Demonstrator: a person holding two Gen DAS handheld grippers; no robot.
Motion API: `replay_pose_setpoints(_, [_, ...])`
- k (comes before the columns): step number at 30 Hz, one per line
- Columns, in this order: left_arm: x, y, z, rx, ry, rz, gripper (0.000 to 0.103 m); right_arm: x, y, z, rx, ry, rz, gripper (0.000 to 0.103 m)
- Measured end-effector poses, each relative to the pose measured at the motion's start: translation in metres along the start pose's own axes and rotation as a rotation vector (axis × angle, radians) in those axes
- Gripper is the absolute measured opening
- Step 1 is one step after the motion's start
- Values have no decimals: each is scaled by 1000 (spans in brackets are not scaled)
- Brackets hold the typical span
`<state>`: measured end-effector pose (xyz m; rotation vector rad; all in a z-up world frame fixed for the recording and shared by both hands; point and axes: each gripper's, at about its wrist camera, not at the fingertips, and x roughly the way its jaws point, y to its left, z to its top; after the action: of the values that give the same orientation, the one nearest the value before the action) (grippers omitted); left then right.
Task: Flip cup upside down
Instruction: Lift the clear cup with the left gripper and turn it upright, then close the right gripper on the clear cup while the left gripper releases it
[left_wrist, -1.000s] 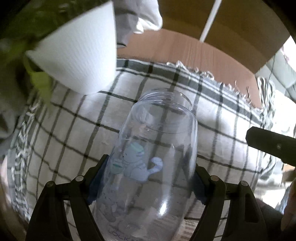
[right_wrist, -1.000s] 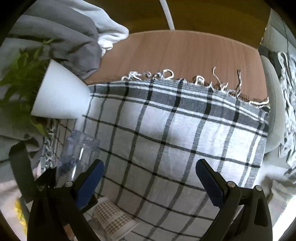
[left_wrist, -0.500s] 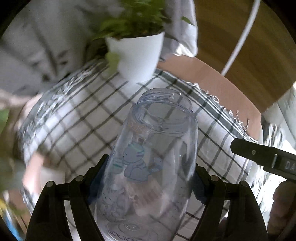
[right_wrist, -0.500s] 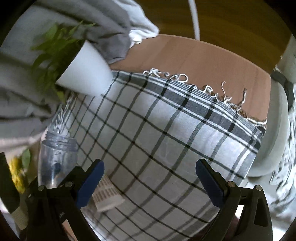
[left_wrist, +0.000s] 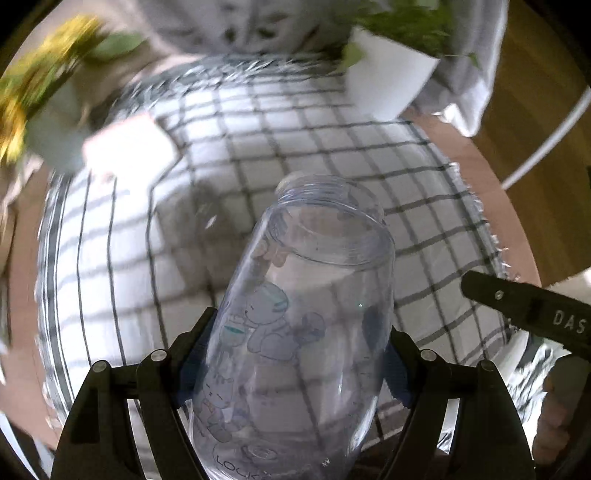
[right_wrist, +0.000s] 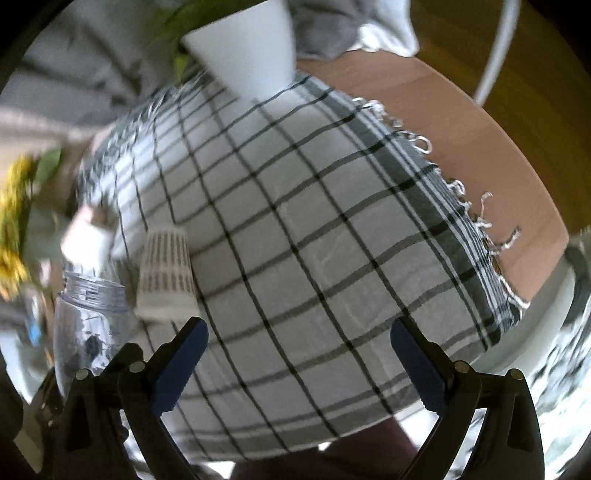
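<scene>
My left gripper is shut on a clear plastic cup with blue cartoon prints. The cup's threaded open mouth points away from the camera, over the checked cloth. The same cup shows at the left edge of the right wrist view, held above the cloth. My right gripper is open and empty, above the cloth's near side. Part of it shows as a black bar at the right of the left wrist view.
A white plant pot with green leaves stands at the cloth's far edge. A patterned paper cup sits upside down on the cloth. Yellow flowers are at the left. Bare wooden table lies to the right.
Both grippers have swung and tilted, so the views turned and the plant pot shifted right. The cup stays gripped in the left gripper. The paper cup now shows further up the cloth.
</scene>
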<state>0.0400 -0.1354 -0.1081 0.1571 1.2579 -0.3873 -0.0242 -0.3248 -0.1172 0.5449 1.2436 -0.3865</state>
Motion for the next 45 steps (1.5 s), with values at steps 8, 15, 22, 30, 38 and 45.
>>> replay_pose_setpoints(8, [29,22,-43,-214,48,40,79,17,18,-13,-208,47,-66,100])
replay_pose_setpoints(15, [51,30,-63,-368,63,0,79,29,23,-26,-308,87,-120,100])
replay_pose_setpoints(22, [61,29,-70,-416,60,-4,79,36,16,-37,-339,113,-147,100])
replay_pose_setpoints(30, [64,24,-68,-388,79,11,80,39,11,-42,-338,123,-148,100])
replay_pose_setpoints(38, [59,20,-63,-361,63,29,88,39,15,-44,-347,111,-155,100])
replay_pose_setpoints(45, [35,18,-61,-297,41,87,88,28,18,-48,-334,99,-160,100])
